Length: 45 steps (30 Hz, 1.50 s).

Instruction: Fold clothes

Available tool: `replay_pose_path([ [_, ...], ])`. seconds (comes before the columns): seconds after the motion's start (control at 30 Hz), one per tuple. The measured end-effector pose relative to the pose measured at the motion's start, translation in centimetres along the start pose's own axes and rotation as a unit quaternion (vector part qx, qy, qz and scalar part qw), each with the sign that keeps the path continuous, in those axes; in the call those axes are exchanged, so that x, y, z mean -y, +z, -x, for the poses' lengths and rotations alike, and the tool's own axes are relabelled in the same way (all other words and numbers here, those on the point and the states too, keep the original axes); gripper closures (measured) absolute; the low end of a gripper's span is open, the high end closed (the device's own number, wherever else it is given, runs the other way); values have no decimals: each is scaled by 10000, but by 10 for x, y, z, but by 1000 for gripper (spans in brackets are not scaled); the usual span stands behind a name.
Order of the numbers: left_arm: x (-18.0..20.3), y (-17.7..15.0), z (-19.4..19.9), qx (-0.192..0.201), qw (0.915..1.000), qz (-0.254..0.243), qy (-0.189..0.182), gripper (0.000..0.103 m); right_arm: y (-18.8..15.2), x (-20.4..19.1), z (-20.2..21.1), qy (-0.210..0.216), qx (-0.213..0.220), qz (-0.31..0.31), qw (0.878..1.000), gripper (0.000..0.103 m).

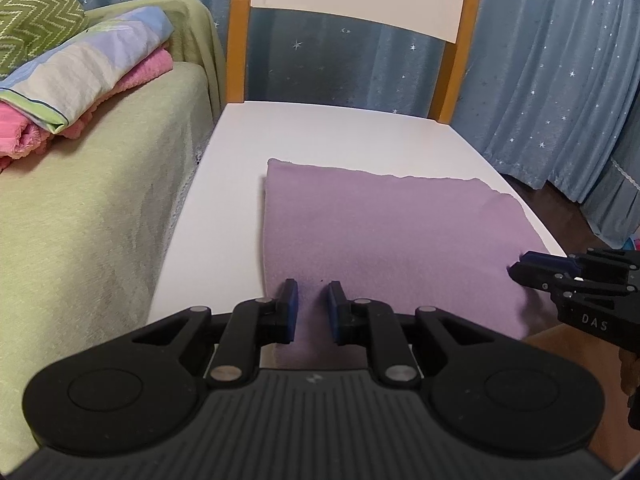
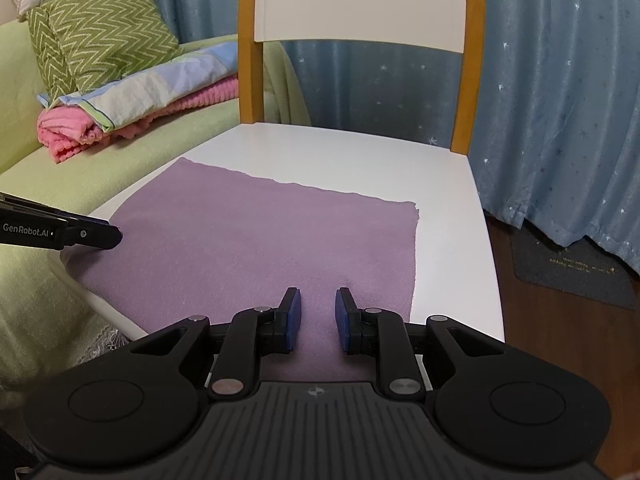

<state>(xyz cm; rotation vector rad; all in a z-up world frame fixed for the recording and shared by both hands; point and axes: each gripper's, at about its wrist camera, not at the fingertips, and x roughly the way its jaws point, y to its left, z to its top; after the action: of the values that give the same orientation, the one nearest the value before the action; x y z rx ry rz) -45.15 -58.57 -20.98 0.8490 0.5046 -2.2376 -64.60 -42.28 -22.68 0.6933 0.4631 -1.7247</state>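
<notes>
free: bare chair seat [image 2: 360,152] beyond cloth [image 2: 272,240] | blocked: chair back [image 2: 360,0] behind, sofa [image 2: 36,184] left | right: open floor [image 2: 560,340]

A white-seated wooden chair [image 2: 360,148] is standing before star-dotted blue curtains [image 2: 560,100], a green-covered sofa [image 1: 80,220] sitting beside it.

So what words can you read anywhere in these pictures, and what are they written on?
"DAS": on the side of the right hand-held gripper, seen from the left wrist camera.
"GenRobot.AI": on the side of the left hand-held gripper, seen from the right wrist camera.
Gold writing on the dark floor mat: too small and blurred to read.
A small logo mark on each gripper's ribbed body: a symbol, not words.
</notes>
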Motion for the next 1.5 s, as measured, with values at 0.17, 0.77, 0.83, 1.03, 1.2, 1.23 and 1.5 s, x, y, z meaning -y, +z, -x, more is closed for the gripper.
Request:
replay_pose_path([
  [0.17,6,7,5,-113,9997,135,138,85,3,-1,2,34,-57,-95,9999,76],
  [0.77,55,16,79,-76,9963,51,858,44,8,-8,81,-68,303,-606,9977,12],
  [0.83,60,14,90,-53,9958,65,909,40,7,-10,91,-60,309,-649,9974,11],
  [1.03,76,8,120,18,9944,117,1047,39,5,-14,114,24,393,-654,9971,9],
  [1.2,83,0,137,62,9941,188,1064,38,4,-16,130,82,482,-633,9968,8],
  [1.23,84,-1,139,62,9941,206,1062,37,4,-16,133,93,500,-629,9967,8],
  [1.5,90,-12,152,78,9932,307,1119,32,3,-22,153,163,603,-614,9962,8],
])
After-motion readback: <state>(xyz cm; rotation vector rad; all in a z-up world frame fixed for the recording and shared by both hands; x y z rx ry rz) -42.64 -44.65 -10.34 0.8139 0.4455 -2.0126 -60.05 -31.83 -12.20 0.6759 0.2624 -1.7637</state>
